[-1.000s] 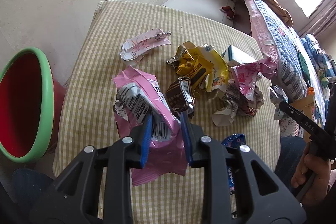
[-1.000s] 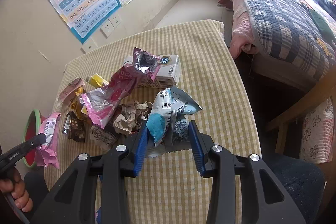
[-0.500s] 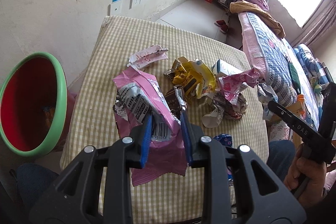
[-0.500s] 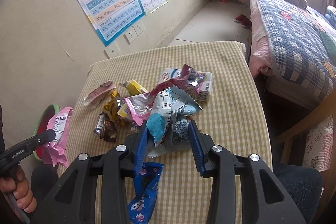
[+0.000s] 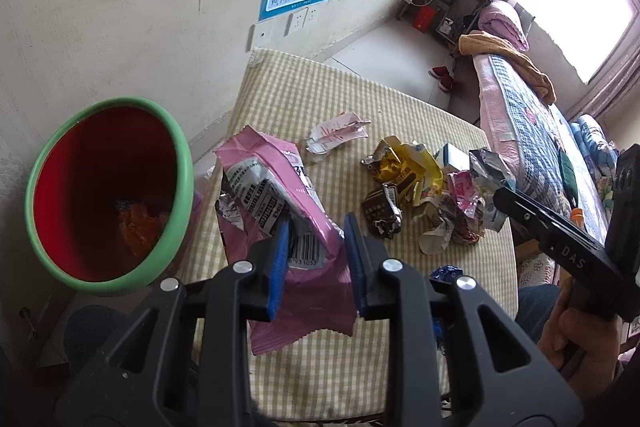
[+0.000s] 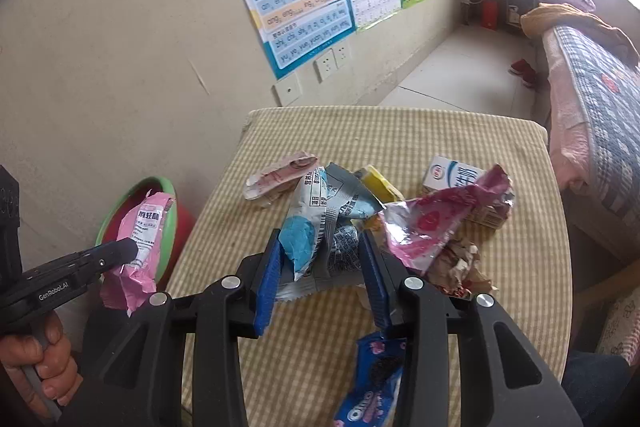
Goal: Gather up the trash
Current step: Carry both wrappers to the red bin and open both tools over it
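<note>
- Left tongs (image 5: 316, 259) clenched on the pink wrapper (image 5: 276, 195), same grip as a second ago; nothing has slipped.
- What changed: the left wrist view has swung toward the bin (image 5: 108, 195). A second ago it sat at the frame edge; now its red inside faces the camera, with some orange trash at the bottom.
- From the right wrist view the pink wrapper (image 6: 140, 247) now hangs in front of the bin's green rim (image 6: 160, 187) (over the mouth or just short of it, I cannot tell).
- Right tongs (image 6: 320, 271) grasping the blue-and-grey packet (image 6: 320, 223), held throughout. It is now lifted clear of the table (image 6: 400, 135); the pile has dropped lower in frame.
- An Oreo wrapper (image 6: 372, 383) lies on the table below the right tongs, uncovered by the lift.
- Remaining on the table: pink-and-white scrap (image 5: 336, 135), yellow wrappers (image 5: 404, 167), brown wrapper (image 5: 380, 211), milk carton (image 6: 460, 183), magenta foil bag (image 6: 436, 223), crumpled paper.
- Judgement: both loads are in transit to the bin, left first. Several more trips needed.
</note>
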Motion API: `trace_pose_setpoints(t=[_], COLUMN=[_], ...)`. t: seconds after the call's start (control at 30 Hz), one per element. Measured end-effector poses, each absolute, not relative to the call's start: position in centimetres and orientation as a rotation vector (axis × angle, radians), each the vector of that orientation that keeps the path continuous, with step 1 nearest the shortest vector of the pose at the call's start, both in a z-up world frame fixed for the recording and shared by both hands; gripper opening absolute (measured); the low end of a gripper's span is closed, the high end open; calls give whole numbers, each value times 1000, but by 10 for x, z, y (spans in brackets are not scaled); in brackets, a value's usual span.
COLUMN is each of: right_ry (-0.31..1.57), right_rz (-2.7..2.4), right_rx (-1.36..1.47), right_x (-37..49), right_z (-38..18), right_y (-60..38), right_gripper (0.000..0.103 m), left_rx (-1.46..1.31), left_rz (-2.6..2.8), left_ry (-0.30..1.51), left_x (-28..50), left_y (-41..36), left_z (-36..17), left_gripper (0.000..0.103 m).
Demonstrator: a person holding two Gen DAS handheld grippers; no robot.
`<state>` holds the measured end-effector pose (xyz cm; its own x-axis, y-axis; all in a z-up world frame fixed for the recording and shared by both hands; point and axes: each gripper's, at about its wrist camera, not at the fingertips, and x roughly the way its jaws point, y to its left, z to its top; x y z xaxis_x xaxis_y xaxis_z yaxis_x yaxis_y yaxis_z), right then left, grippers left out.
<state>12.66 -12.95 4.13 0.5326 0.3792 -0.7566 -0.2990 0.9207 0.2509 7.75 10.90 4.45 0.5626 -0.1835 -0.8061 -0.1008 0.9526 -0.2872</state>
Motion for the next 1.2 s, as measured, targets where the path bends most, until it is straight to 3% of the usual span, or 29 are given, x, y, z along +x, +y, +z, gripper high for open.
trace_pose_setpoints(t=[1.2], right_ry=[933], right_rz=[851], right_rx=[-124], right_x=[132], right_z=[40], right_y=[125], right_gripper=[38], left_rx=[-482], left_rz=[240], left_ry=[928], left_x=[33], left_y=[292], left_z=[40], left_gripper=[26])
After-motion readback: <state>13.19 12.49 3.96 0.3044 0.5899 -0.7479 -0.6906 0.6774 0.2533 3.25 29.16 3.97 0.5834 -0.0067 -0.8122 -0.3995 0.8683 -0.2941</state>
